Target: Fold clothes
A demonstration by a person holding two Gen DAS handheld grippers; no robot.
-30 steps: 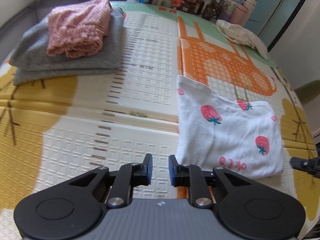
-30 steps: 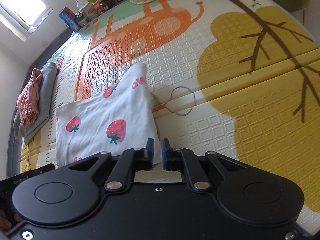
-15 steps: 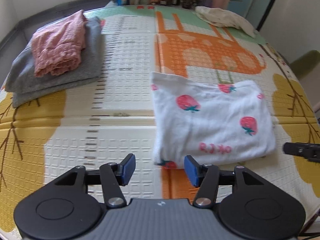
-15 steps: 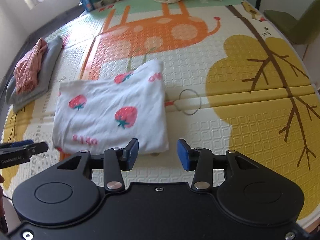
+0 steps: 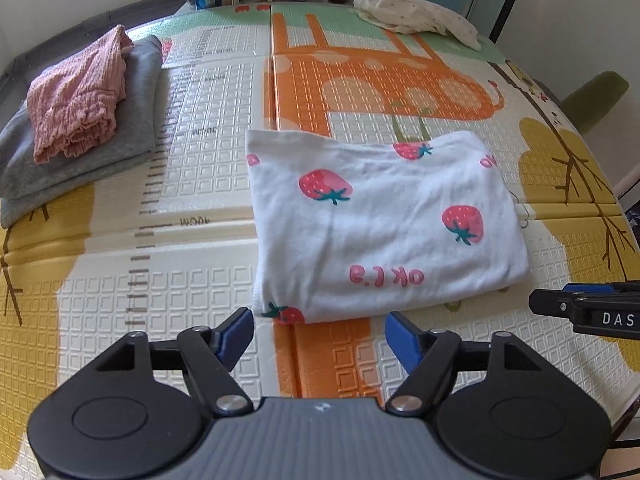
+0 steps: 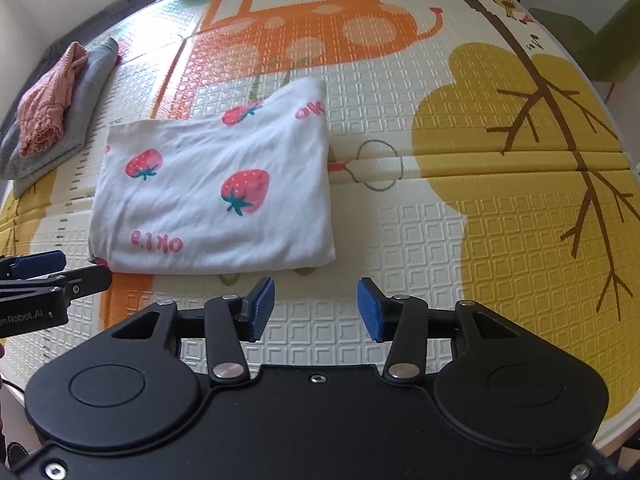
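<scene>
Left wrist view: left gripper [image 5: 318, 334] and right gripper [image 6: 316, 308], jaws just spread and empty, hover beside the folded strawberry-print shirt [image 5: 380, 224] on the play mat [image 5: 192, 288].

Strawberry garment [image 5: 384, 220] soft white cloth; play mat [image 5: 200, 280] embossed matt foam.

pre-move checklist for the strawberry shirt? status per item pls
1. Left gripper clear of cloth: ok, jaws just opened, nothing between the fingers.
2. Right gripper clear: ok, just opened, empty.
3. Strawberry shirt folded, flat on the mat: ok.
4. Near edge even: not ok, a strawberry corner sticks out at the left.
5. Pink-on-grey stack apart from shirt: ok.
6. Cream garment at far edge unfolded: not ok.
</scene>
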